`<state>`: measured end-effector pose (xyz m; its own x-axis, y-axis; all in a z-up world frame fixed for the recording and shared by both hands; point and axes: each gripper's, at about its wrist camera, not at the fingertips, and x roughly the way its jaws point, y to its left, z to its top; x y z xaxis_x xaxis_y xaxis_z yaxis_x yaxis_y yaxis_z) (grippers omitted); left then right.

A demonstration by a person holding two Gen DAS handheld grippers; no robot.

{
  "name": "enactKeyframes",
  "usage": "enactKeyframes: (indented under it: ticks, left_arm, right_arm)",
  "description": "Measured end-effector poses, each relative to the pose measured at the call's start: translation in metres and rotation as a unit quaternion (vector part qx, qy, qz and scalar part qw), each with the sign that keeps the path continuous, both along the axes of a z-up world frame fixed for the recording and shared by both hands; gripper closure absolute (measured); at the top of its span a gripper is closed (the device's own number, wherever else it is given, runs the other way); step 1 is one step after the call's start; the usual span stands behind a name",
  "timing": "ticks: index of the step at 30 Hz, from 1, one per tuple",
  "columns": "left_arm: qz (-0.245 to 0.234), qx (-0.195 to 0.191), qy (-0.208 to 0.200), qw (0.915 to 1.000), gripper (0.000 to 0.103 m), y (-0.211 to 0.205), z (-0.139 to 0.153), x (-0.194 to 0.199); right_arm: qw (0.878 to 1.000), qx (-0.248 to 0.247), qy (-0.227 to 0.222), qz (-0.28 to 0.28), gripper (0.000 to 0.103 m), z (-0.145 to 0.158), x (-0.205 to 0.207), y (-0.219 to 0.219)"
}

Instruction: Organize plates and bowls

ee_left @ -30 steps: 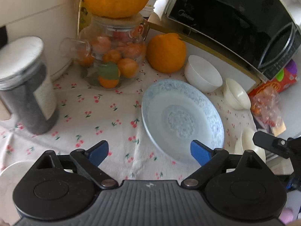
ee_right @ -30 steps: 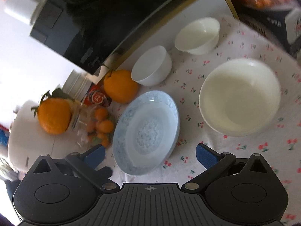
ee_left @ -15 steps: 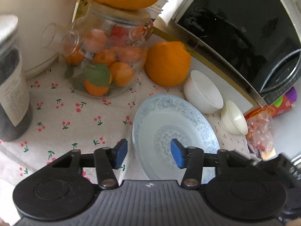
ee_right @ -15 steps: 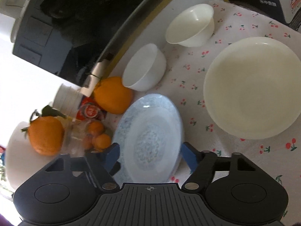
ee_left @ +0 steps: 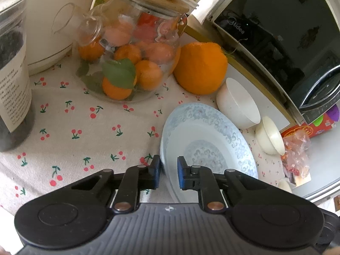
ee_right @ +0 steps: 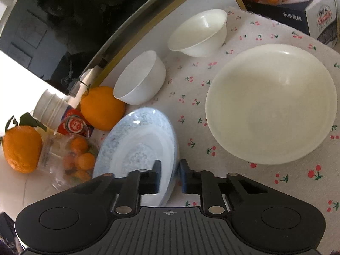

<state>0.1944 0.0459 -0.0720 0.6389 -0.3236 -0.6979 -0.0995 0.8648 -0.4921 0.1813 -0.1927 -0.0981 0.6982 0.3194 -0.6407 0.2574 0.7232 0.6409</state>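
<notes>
A pale blue patterned plate lies on the cherry-print cloth; it also shows in the right wrist view. My left gripper is shut on its left rim. My right gripper is shut on its right rim. A small white bowl and a cream bowl sit behind the plate by the microwave; both show in the right wrist view. A large cream bowl sits to the right of the plate.
A glass jar of small oranges, a big orange, a dark canister and a white appliance stand at the left and back. A black microwave lines the back. Snack bags and a box sit at the right.
Both grippers moved in onto the blue plate and closed from wide open to gripping opposite rims. The plate now looks slightly tilted.
</notes>
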Motion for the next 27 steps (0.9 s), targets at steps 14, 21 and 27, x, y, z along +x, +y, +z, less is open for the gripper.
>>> enactKeyframes:
  ticks: [14, 21, 27]
  left_arm:
    - [-0.089, 0.089, -0.004, 0.9921, 0.089, -0.021, 0.013, -0.016]
    - [-0.116, 0.109, -0.004, 0.9872, 0.088, -0.024, 0.020, -0.028]
    - [-0.129, 0.116, 0.002, 0.9848, 0.088, -0.025, 0.019, -0.038]
  right_arm:
    - [0.998, -0.051, -0.015, 0.038, 0.090, 0.025, -0.015, -0.005]
    - [0.996, -0.068, 0.006, 0.062, 0.090, 0.031, -0.028, -0.005]
    - [0.994, -0.066, 0.032, 0.075, 0.090, 0.031, -0.036, -0.006]
